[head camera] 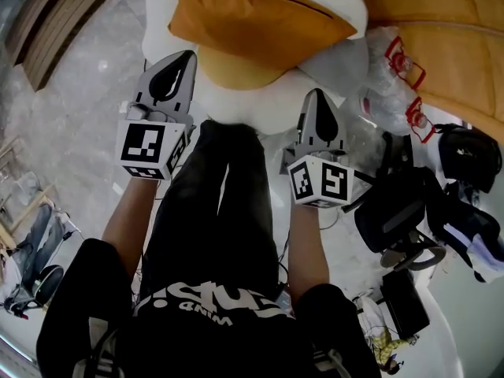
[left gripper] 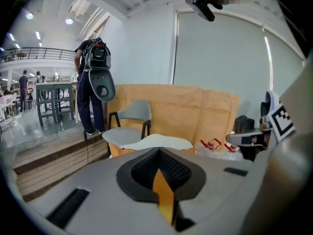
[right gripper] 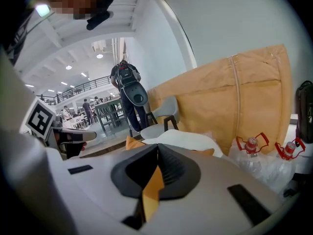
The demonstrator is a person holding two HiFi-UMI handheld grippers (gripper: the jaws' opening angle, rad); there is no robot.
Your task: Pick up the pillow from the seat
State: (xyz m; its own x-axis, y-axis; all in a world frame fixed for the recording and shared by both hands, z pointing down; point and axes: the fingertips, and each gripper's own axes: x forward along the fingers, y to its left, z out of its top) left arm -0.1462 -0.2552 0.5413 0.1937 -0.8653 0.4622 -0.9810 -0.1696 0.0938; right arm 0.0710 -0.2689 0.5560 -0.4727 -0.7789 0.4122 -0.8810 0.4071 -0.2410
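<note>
Orange fabric pillow (head camera: 252,18) lay ahead of both claws on the white padded seat (head camera: 272,105), untouched, one corner pointing right and a second, yellower cushion (head camera: 236,73) under its near edge. Nearest the camera, the person's black-trousered legs (head camera: 216,211) stood between two bare forearms, each hand carrying a grey claw with a black-and-white marker cube. The left claw (head camera: 179,61) hung over the seat's left edge and the right claw (head camera: 317,101) over its right edge, both aimed at the pillow and short of it. In the left gripper view the left claw (left gripper: 159,153) was pressed together with nothing in it, only a sliver of orange showing through the slit. The right gripper view showed the right claw (right gripper: 157,148) likewise closed and empty. Right of the seat lay clear plastic bottles with red caps (head camera: 398,61), and nearer on that side sat black bags (head camera: 468,152) on the pale marble floor (head camera: 79,93). Behind the seat rose a large shape wrapped in tan paper (left gripper: 195,111). Left of it stood a grey chair with black legs (left gripper: 129,126), and beyond that a person in dark clothes (left gripper: 90,82) on a wooden step.
</note>
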